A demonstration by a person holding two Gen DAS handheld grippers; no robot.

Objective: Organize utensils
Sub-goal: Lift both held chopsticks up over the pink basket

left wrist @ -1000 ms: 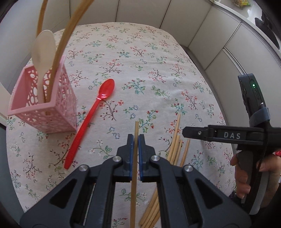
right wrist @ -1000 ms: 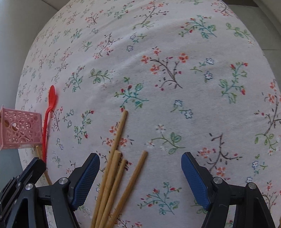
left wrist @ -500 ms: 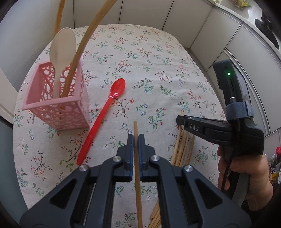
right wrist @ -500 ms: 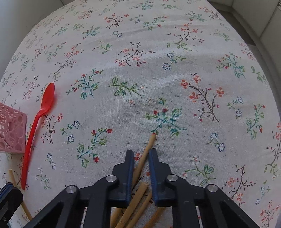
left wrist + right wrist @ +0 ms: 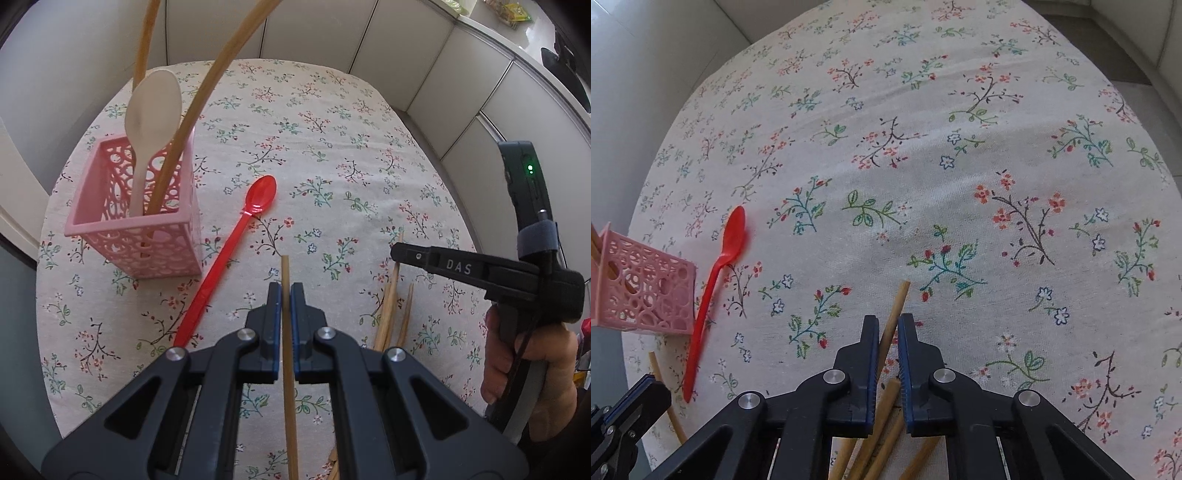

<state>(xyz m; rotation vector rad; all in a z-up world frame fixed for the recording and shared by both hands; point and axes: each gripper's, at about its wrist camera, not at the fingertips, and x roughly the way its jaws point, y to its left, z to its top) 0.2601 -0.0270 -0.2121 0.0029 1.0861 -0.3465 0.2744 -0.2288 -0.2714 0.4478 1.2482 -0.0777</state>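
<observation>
judging progress, we count a white spoon point(image 5: 153, 107) and two sticks in the pink basket point(image 5: 129, 225) at ten o'clock, each claw, left gripper point(image 5: 284, 295) and right gripper point(image 5: 888, 325), clamping one chopstick (right just closed), red spoon point(image 5: 229, 254) and loose chopsticks point(image 5: 388, 314) left.

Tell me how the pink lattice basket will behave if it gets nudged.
The pink basket is openwork plastic, so probably light and easy to slide on the cloth. The white spoon and chopsticks rise far above its rim, so it may tip.
</observation>
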